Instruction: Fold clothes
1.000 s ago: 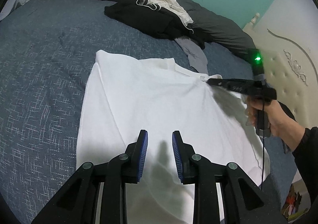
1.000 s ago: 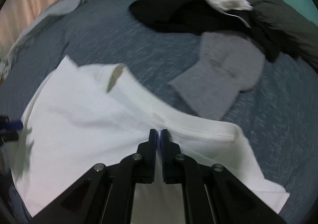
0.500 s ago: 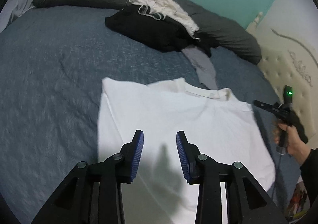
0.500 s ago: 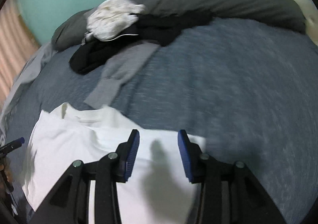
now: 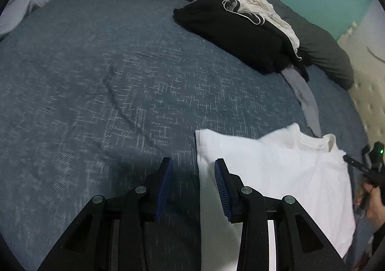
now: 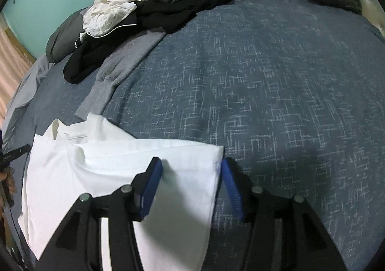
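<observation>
Shirt (image 5: 276, 174), white, lies flat on the blue bed (image 5: 108, 90); we hold the left gripper (image 5: 192, 174) over its left edge, jaws apart and empty, the right gripper (image 6: 190, 174) over its right edge, jaws opening, clamping nothing

**Hidden and cut-off areas**

We cannot see the near part of the white shirt (image 5: 276, 174): the left gripper (image 5: 192, 184) arms cover it and the lower edge crops it. Beyond the gripper, the black garment (image 5: 235, 33) partly buries the grey garment (image 5: 303, 93). The bedspread (image 5: 96, 93) weave is motion-blurred.
</observation>
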A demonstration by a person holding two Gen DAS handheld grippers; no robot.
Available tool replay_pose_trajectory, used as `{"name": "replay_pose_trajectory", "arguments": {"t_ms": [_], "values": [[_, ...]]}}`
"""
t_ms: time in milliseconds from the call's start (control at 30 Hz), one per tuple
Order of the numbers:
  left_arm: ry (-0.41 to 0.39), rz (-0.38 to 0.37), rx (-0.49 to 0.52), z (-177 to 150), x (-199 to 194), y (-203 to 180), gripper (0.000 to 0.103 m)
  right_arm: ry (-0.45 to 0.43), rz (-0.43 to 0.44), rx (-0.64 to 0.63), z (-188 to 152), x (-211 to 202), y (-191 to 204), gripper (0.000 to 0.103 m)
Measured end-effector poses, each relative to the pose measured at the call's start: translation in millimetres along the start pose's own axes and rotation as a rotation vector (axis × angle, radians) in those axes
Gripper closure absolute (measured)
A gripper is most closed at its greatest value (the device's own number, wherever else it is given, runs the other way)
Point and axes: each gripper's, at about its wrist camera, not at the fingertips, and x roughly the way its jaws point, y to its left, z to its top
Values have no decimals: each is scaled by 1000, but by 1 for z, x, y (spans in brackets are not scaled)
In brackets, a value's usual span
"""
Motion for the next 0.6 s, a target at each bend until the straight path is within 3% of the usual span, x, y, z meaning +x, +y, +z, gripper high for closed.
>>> {"name": "replay_pose_trajectory", "arguments": {"t_ms": [33, 100, 167, 233, 300, 433, 600], "values": [[-4, -6, 1, 2, 2, 0, 64, -11, -3, -1, 1, -1, 0, 60], [-6, -23, 20, 3, 5, -4, 64, -32, -10, 1, 2, -4, -2, 85], [5, -35, 40, 4, 10, -8, 64, -56, -11, -5, 3, -7, -2, 98], [15, -36, 48, 5, 13, -10, 66, -75, -13, -24, 4, -11, 0, 99], [18, -25, 61, 5, 14, -13, 93, -115, -21, -29, 5, -19, 0, 99], [3, -7, 72, 5, 10, -15, 95, -200, -39, -20, 7, -37, -5, 99], [-35, -8, 37, 8, 0, -6, 97, -237, -60, -5, 10, -44, -8, 99]]}}
